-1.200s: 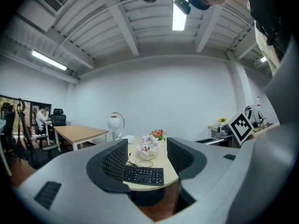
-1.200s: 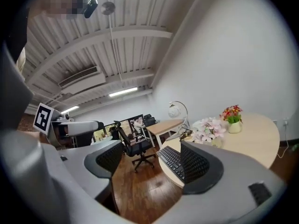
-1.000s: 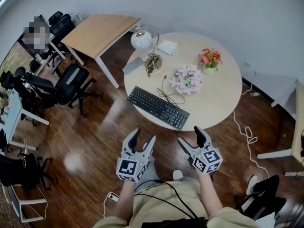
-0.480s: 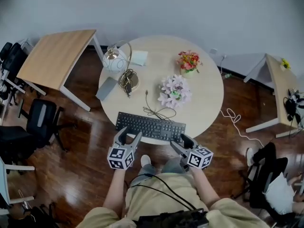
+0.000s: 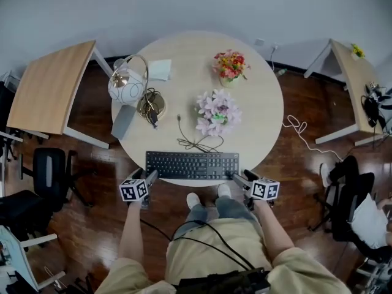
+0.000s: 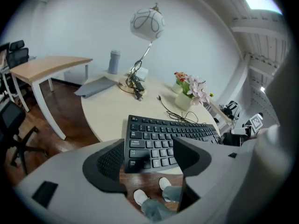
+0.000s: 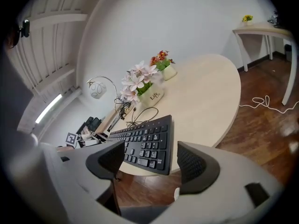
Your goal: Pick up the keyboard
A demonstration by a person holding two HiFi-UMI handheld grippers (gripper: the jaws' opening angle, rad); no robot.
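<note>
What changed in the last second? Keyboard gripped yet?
Both grippers moved in to the ends of the keyboard: left gripper, jaws opening, at its left end; right gripper open at its right. Each end shows between the jaws, ungripped. Unmoved: lamp, pink flowers, keyboard itself.

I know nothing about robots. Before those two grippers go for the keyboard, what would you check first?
1. Keyboard lies flat at the near rim of the table: ok.
2. Left gripper is lined up with the keyboard's left end. Its jaws are opening, the end shows between them, and the pads are not pressing: ok.
3. Right gripper is at the keyboard's right end with its jaws apart and nothing gripped: ok.
4. Cable lies loosely coiled behind the keyboard. Whether it would snag on a lift: cannot tell.
5. Pink flowers stand apart from the keyboard: ok.
</note>
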